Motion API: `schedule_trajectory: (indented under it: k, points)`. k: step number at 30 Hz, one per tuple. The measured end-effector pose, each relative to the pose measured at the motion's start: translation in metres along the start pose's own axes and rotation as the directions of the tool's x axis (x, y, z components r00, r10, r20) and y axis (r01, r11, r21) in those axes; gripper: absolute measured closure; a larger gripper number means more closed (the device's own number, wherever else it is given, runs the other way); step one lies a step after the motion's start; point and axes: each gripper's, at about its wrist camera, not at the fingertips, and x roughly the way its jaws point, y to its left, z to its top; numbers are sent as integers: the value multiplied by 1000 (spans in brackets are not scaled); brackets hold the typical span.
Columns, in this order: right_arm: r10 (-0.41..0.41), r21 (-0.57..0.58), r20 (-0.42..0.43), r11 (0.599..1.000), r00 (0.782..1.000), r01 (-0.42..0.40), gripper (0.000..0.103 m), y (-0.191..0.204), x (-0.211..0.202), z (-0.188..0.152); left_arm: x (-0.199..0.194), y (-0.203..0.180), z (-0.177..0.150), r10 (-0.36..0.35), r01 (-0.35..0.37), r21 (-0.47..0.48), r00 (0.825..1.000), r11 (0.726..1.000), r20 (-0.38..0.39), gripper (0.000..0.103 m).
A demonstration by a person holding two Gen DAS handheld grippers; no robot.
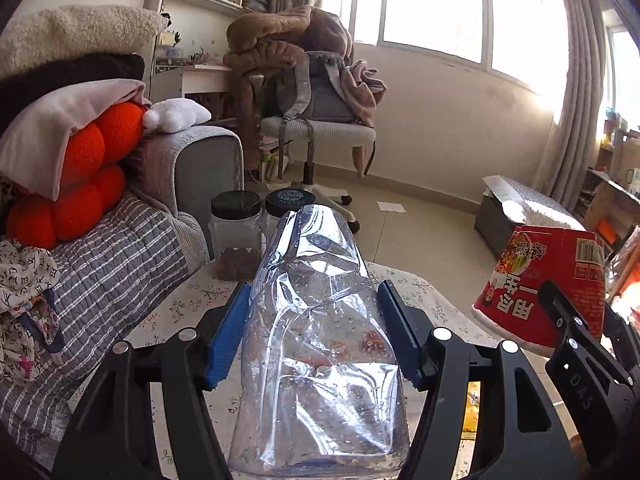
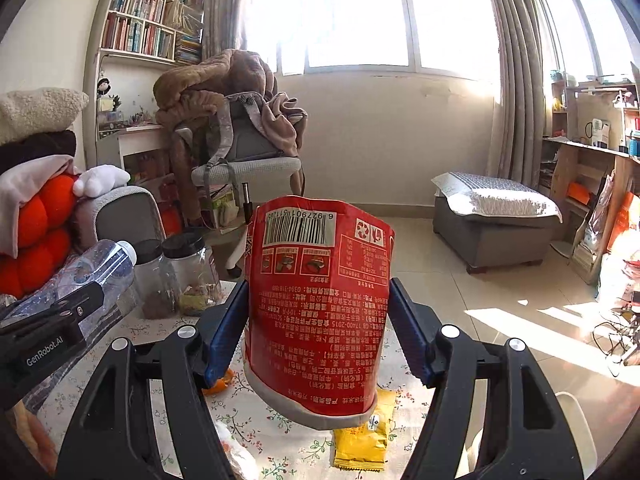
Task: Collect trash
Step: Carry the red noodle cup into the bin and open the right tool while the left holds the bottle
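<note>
The crushed clear plastic bottle point(image 1: 316, 332) is clamped between the blue pads of the left gripper point(image 1: 314, 328), lifted above the floral-cloth table point(image 1: 192, 300). Right of it, the right gripper point(image 2: 316, 328) grips a red paper instant-noodle cup point(image 2: 320, 304), held upside down, rim toward the camera. On the table below the cup lie a yellow snack packet point(image 2: 362, 440) and an orange scrap point(image 2: 218, 384). Beyond the bottle, at the table's far edge, stand two black-lidded clear jars point(image 1: 236, 232). Left of the table sits a grey striped sofa point(image 1: 120, 264).
</note>
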Motion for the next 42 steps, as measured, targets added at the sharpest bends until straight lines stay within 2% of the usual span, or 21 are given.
schedule_trajectory:
  k: [13,23,33,36,37,39,42]
  points:
    - [-127,12,24,992,992,127,37,-69,-25,3,-11,-74,-11,-121,120,52,993,991,8,39]
    - [-273,37,-8,961,962,273,37,-145,-47,-5,-12,-131,-31,-202,203,113,979,973,-21,39]
    - [-372,63,-140,922,918,383,36,-210,-58,-30,-22,-199,-53,-310,316,168,949,934,-63,39]
    - [-392,47,-177,913,903,405,31,-221,-62,-38,-24,-219,-59,-345,355,181,935,917,-85,39]
    - [-406,44,-181,906,896,420,21,-225,-65,-40,-25,-226,-62,-357,369,183,929,911,-93,39]
    - [-448,52,-169,885,878,462,13,-234,-73,-43,-27,-238,-67,-383,397,186,917,899,-111,39]
    - [-494,72,-153,858,856,509,12,-247,-82,-43,-30,-257,-73,-421,442,180,896,879,-141,39]
